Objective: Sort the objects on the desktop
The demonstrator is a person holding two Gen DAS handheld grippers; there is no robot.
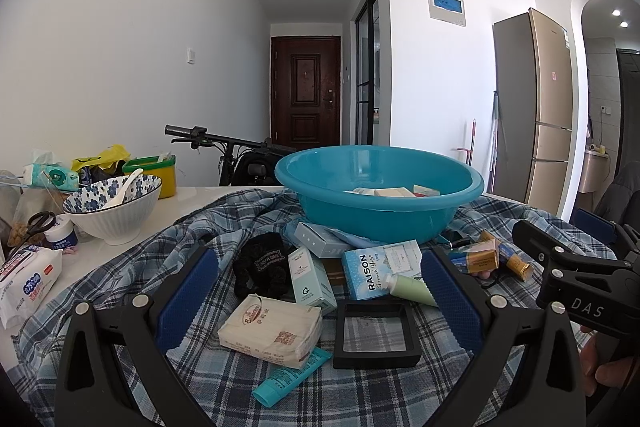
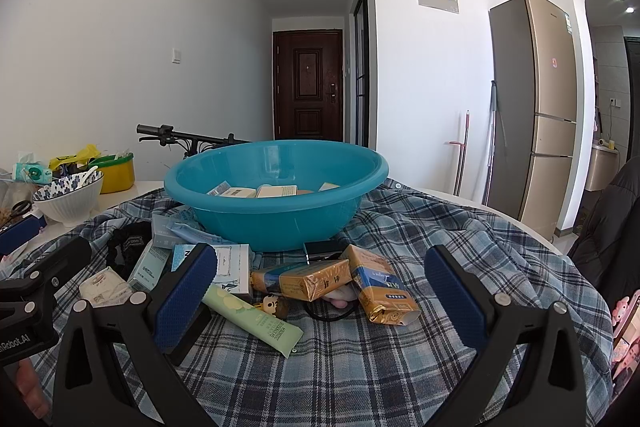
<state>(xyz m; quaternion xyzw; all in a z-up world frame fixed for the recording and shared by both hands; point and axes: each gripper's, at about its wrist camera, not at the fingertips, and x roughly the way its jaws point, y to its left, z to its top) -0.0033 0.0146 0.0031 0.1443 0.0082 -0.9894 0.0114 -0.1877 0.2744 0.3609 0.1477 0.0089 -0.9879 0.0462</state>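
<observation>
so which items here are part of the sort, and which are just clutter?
Job:
teal basin
gold packs
green tube
RAISON box
tissue pack
black frame
black scrunchie

Clutter:
patterned bowl
yellow tub
scissors
wet wipes

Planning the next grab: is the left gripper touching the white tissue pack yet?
Apart. In the left wrist view the left gripper stands wide open, with plaid cloth visible between its left finger and the white tissue pack.

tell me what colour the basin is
Teal blue; the basin shows best in the right wrist view.
</observation>
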